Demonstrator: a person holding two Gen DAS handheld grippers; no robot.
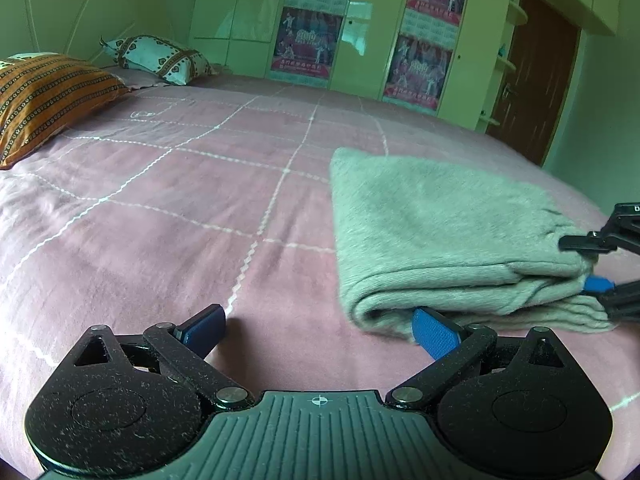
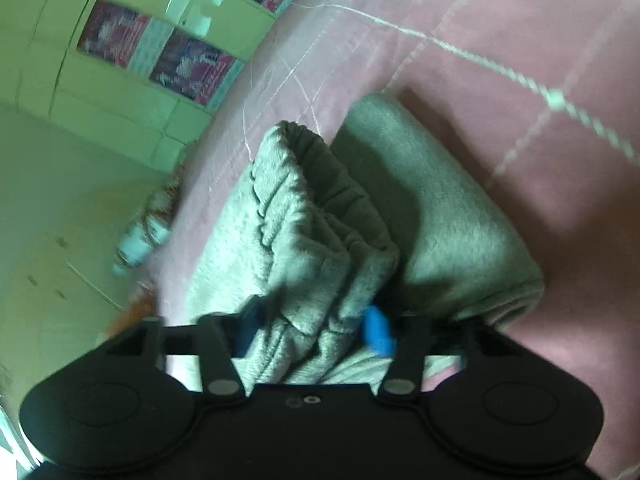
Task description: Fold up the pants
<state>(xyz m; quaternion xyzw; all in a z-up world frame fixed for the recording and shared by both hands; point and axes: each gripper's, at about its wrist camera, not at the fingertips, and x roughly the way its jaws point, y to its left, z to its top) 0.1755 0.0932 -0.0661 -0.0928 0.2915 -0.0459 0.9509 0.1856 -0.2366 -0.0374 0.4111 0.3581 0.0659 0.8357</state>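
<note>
Folded grey fleece pants (image 1: 440, 240) lying on a pink bedspread with white stitched grid lines (image 1: 180, 200), toward the right side of the left wrist view. Left gripper (image 1: 320, 330) low over the spread, jaws wide apart, nothing between them; its right blue pad (image 1: 436, 338) just at the near folded edge of the pants, left pad over bare spread. Right gripper (image 1: 592, 264) entering from the right edge of that view, one black finger above and one blue-tipped finger below the pants' corner.

Seen only from the left wrist: an orange striped pillow (image 1: 44, 100) and a white patterned pillow (image 1: 160, 58) at the far left, pale green wardrobe doors with red posters (image 1: 308, 40), a brown door (image 1: 536, 76).

Seen only from the right wrist: right gripper (image 2: 314, 328) clamped on a bunched, gathered edge of the pants (image 2: 312, 220), blue pads pressing the cloth from both sides, the rest of the folded pants lying to the right. Picture slightly blurred.
</note>
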